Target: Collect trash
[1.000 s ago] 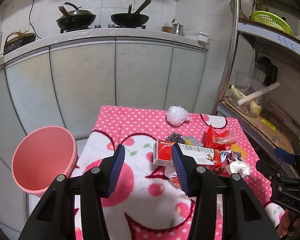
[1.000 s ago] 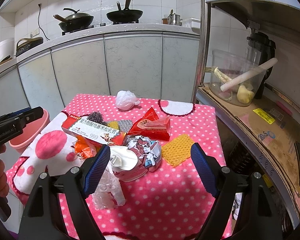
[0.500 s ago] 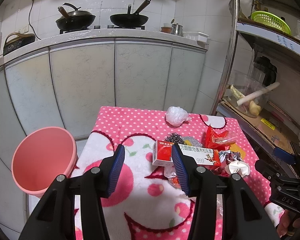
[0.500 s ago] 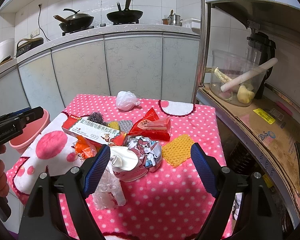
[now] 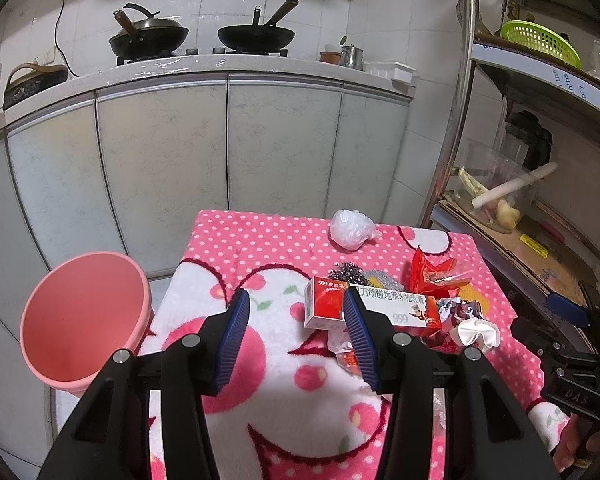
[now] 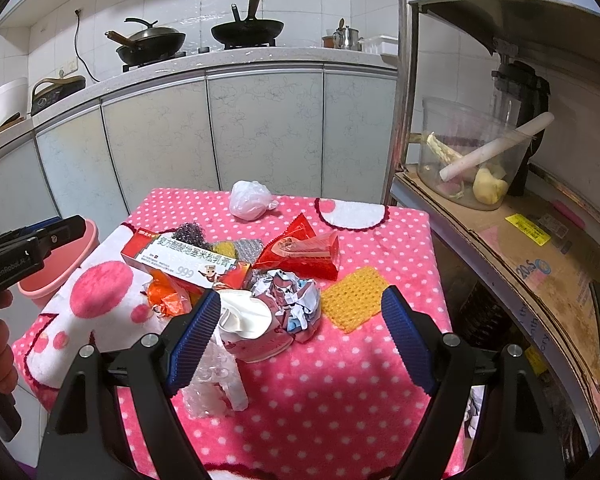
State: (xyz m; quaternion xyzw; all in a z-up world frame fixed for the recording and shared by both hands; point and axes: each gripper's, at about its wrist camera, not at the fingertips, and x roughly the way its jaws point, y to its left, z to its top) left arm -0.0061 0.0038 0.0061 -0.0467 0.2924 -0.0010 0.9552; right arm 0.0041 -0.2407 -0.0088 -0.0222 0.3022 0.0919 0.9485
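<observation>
- Trash lay heaped right of the middle of the pink dotted tablecloth (image 6: 372,392): a red-and-white carton (image 6: 180,258), a red wrapper (image 6: 304,250), crumpled paper (image 6: 290,304) and a white plastic wad (image 6: 248,200) nearer the far edge.
- Cloth to the left of the heap, and along its near edge, was bare.
- Left gripper (image 5: 296,340) hovered spread and empty, above the cloth.
- Right gripper (image 6: 300,336) was spread wide, gripping nothing.
- Pink bin (image 5: 80,312) stood off the table's left edge; nothing showed inside it.
</observation>
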